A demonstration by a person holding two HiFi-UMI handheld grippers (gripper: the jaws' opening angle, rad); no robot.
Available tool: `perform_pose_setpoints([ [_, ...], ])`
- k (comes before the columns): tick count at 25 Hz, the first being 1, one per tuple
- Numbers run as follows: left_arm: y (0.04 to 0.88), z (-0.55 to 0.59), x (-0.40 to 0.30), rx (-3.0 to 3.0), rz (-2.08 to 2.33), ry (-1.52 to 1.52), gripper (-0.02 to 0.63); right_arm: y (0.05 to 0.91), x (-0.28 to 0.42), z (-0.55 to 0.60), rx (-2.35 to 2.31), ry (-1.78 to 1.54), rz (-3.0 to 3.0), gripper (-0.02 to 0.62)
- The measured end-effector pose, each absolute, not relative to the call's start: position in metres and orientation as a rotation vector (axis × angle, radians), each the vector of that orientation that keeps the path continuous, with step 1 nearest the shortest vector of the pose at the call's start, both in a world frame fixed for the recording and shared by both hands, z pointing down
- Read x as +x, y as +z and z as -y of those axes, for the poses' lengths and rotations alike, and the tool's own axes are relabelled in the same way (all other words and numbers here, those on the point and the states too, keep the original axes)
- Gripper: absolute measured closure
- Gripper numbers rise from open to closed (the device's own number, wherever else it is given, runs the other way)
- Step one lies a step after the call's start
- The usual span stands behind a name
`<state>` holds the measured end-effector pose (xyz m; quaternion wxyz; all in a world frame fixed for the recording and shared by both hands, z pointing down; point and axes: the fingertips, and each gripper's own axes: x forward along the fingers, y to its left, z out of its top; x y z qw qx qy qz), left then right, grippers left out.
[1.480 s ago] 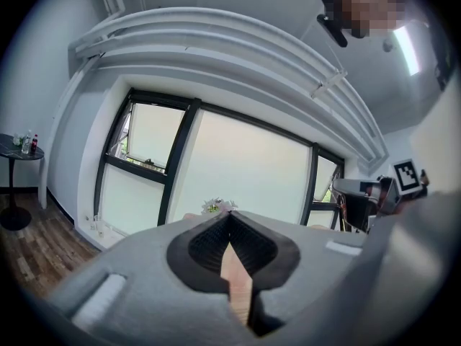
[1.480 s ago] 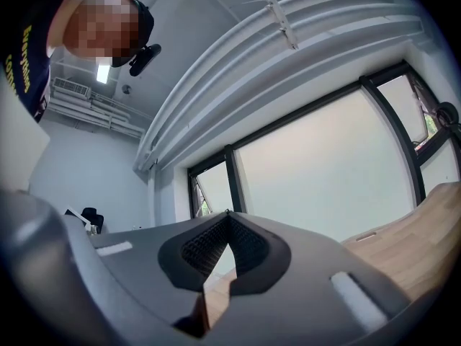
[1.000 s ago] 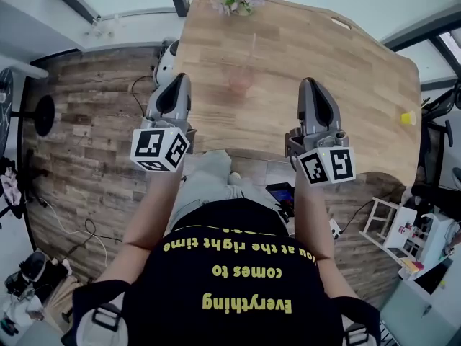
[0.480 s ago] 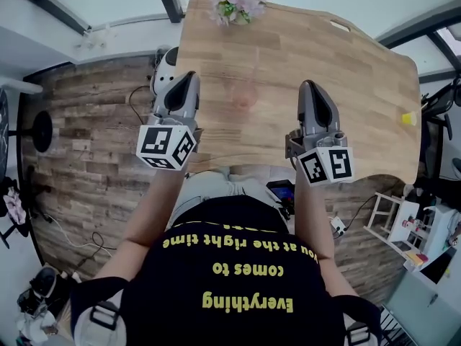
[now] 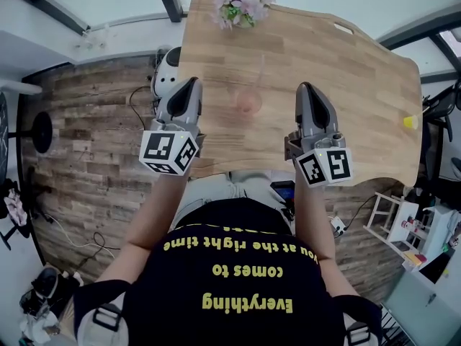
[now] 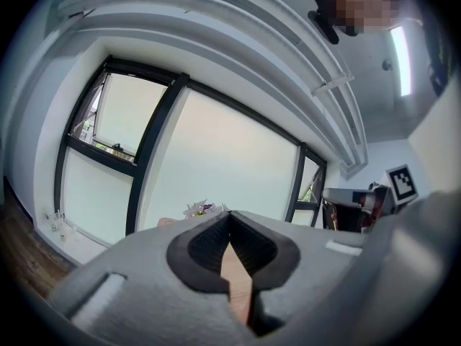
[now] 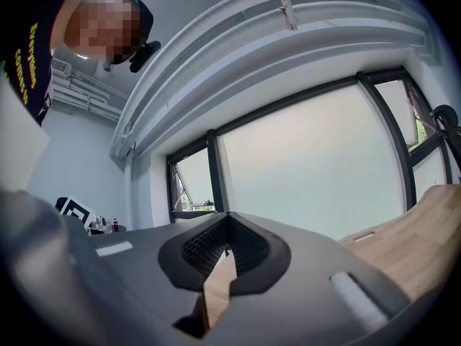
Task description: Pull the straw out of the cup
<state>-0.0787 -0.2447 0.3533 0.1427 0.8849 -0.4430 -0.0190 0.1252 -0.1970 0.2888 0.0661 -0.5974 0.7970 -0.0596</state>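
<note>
Over the wooden surface (image 5: pixel 353 71), the left hand-held gripper (image 5: pixel 193 83) and the right hand-held gripper (image 5: pixel 306 89) point away from the person, one on each side of the cup (image 5: pixel 248 104). The clear, pink-tinted cup stands on the surface between them, touched by neither. The straw (image 5: pixel 258 71) is still in the cup and leans toward the far edge, where a bunch of flowers (image 5: pixel 241 2) sits. Each gripper's own view shows its jaws pressed together at the tips, with only bare wood showing through the gap behind them and nothing pinched. Compared with a second ago, both grippers have come forward. The left one, then at the surface's left edge, now hangs over the wood, and both tips reach a little past the cup. A small yellow object (image 5: pixel 409 122) lies well off to the right.
</note>
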Motion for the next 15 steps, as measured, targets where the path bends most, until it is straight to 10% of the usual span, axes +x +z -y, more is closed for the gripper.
perform_pose_setpoints([
  [15,0.331,0.235,-0.075,2.536,1.455,-0.067,0.606,0.275,0.126,0.219,-1.627,-0.178,-2.501,0.592],
])
